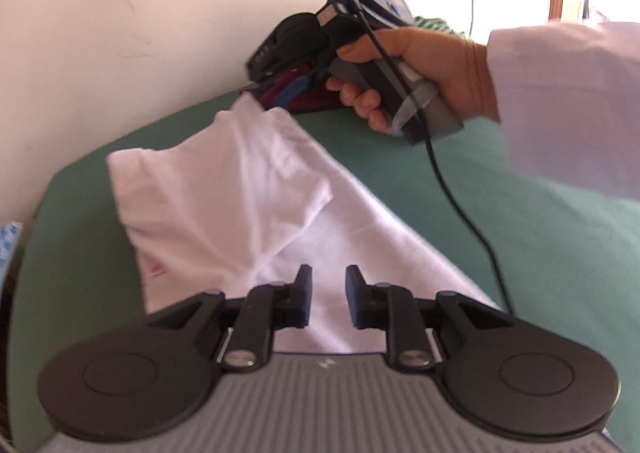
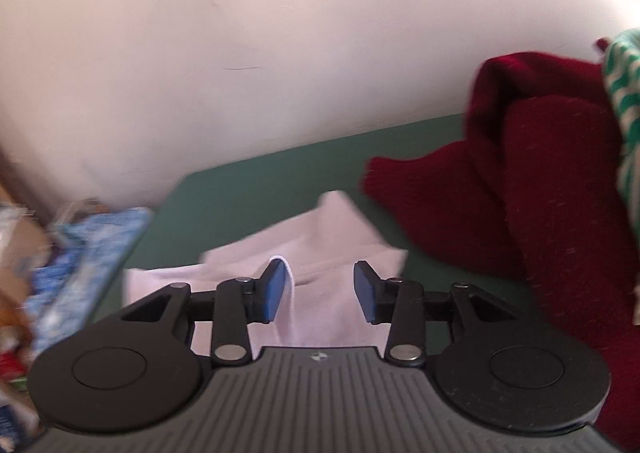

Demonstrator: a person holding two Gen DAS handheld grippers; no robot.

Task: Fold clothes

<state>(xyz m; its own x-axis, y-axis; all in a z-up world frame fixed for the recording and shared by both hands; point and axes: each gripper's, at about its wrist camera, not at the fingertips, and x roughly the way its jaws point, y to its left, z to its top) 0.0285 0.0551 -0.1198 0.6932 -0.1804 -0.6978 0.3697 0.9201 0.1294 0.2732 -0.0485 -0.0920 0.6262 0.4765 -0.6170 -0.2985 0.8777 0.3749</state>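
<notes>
A white garment (image 1: 248, 197) lies partly folded on the green surface (image 1: 520, 233). My left gripper (image 1: 329, 285) is open above its near part, with nothing between the fingers. In the left wrist view the right gripper (image 1: 298, 87) hangs over the garment's far tip, held by a hand. In the right wrist view my right gripper (image 2: 322, 289) is open just above the white garment (image 2: 320, 245); a fold of its edge stands next to the left fingertip (image 2: 274, 289).
A dark red knitted garment (image 2: 540, 181) is heaped at the right against the wall, with a green-and-white striped cloth (image 2: 626, 101) behind it. Blue patterned items (image 2: 80, 261) lie off the left edge of the green surface. A black cable (image 1: 472, 221) trails across the surface.
</notes>
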